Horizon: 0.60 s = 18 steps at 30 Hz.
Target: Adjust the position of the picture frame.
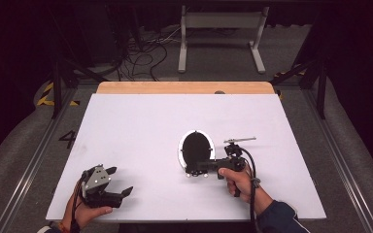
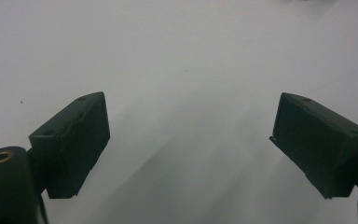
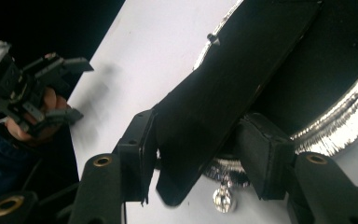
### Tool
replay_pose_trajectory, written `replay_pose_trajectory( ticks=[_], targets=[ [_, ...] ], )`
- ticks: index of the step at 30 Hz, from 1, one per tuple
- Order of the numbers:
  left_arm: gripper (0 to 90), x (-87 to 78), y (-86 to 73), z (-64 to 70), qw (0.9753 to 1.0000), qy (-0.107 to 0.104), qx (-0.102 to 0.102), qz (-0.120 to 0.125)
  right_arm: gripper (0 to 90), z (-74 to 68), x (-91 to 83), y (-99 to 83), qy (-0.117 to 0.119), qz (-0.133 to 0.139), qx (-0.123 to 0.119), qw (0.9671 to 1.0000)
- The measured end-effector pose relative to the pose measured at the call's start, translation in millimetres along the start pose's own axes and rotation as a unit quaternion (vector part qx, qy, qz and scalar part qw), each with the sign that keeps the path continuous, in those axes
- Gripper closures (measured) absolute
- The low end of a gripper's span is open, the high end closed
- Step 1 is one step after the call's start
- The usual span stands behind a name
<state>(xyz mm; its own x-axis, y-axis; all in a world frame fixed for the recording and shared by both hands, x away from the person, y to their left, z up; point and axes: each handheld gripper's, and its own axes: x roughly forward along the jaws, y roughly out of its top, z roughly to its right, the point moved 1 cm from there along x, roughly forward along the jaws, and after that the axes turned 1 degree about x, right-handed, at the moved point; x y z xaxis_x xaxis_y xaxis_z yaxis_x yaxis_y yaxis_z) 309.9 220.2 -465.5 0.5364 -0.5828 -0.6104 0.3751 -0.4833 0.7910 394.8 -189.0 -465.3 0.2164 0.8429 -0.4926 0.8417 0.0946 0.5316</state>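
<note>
Round black pan [image 1: 195, 148] with a bright silvery rim sits right of the middle of the white table [image 1: 141, 121], nearer its front edge, and the right gripper [image 3: 200, 154] is clenched on the pan's flat black handle [image 3: 223, 93], probably to steady or lift it. Left gripper [image 1: 110, 182], released with its 2 matte black jaws wide apart, waits near the front left corner.

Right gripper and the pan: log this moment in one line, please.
right gripper: shut on pan handle | pan: on white table | left gripper: open, empty
</note>
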Motion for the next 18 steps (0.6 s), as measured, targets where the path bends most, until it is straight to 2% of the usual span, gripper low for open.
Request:
replay_pose_trajectory(
  ticks=[2,6,10,12,15,18],
  targets=[
    [11.5,2.5,2.7,0.0,1.0,-0.005,0.001,0.002,49.4,1.0,1.1,0.9,0.002,0.001,0.002,1.0],
    [12.6,21.7,20.7,-0.8,0.9996,-0.027,0.006,0.003,50.3,3.9,7.9,5.3,0.016,0.008,0.021,0.9996],
    [13.4,42.9,40.0,-3.5,0.9988,-0.048,0.009,0.0,56.2,7.7,7.8,5.6,0.021,0.008,0.023,0.9995],
    [15.0,54.0,52.4,-6.6,0.9982,-0.06,0.003,0.006,58.9,10.1,7.1,5.7,0.026,0.006,0.024,0.9993],
    [17.2,66.7,65.4,-8.5,0.9974,-0.07,-0.005,0.012,60.4,10.9,5.9,5.6,0.025,0.002,0.014,0.9996],
    [17.9,80.1,76.6,-8.4,0.9964,-0.085,-0.005,0.006,60.8,10.7,4.5,6.3,0.026,-0.005,0.004,0.9996]
  ],
)
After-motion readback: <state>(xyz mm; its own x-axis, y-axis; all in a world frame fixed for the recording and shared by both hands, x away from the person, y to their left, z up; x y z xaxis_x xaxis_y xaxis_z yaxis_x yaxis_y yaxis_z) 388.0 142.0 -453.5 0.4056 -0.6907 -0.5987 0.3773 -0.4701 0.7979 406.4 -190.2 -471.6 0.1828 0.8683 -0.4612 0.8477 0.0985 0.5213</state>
